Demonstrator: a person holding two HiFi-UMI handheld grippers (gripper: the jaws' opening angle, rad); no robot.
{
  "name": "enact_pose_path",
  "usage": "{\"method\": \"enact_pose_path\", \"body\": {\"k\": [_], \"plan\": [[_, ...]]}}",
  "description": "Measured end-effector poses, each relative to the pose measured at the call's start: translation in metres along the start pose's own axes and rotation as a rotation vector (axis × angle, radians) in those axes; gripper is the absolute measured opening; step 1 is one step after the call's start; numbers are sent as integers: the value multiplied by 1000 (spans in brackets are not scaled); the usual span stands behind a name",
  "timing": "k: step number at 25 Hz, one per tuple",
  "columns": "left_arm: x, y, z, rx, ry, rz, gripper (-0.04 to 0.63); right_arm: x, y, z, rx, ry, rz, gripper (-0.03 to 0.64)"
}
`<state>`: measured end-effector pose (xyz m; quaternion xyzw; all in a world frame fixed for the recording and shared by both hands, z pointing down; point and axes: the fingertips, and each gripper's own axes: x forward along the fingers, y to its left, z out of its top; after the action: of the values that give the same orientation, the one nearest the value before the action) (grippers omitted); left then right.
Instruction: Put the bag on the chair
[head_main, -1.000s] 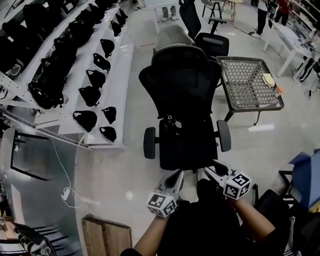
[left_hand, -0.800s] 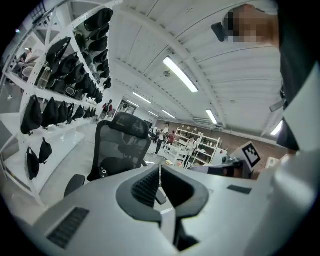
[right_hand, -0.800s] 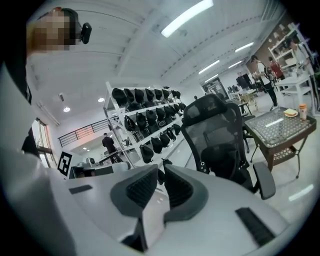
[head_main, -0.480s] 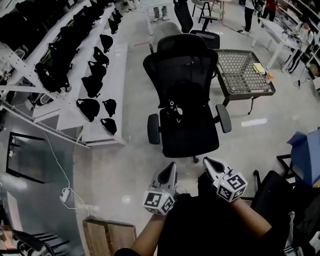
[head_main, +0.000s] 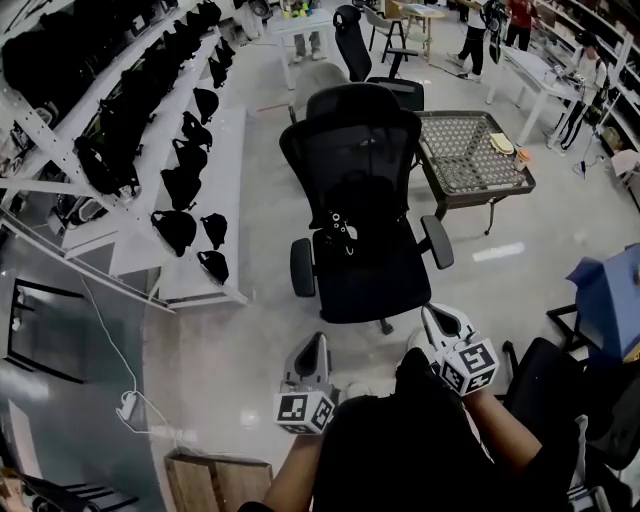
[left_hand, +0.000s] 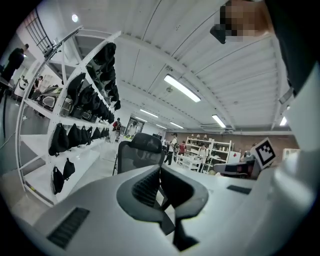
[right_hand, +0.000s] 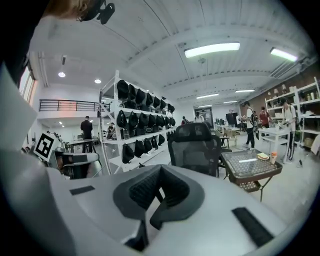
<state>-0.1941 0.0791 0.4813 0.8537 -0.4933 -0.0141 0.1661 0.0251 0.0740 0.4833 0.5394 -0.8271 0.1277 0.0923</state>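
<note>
Both arms are drawn in low, close to the body. The left hand-held gripper (head_main: 314, 344) and the right hand-held gripper (head_main: 433, 314) point forward at the chair (head_main: 362, 160), jaws closed and empty. The bag (head_main: 344, 226) lies on the chair's seat against the backrest.

Workshop-like storage hall.
White racks (head_main: 240, 170) of black bags (head_main: 180, 185) on the left, chairs (head_main: 350, 160) and a table (head_main: 465, 150) mid-floor, stocked shelves (left_hand: 210, 149) far off, strip lights (right_hand: 212, 49) overhead.
</note>
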Motion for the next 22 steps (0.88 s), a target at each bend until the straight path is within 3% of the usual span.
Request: {"method": "enact_pose_path", "body": {"k": [22], "plan": [[13,19,-7,-4,22,-33,12,18,-27,3,17,2,-98,0]]}}
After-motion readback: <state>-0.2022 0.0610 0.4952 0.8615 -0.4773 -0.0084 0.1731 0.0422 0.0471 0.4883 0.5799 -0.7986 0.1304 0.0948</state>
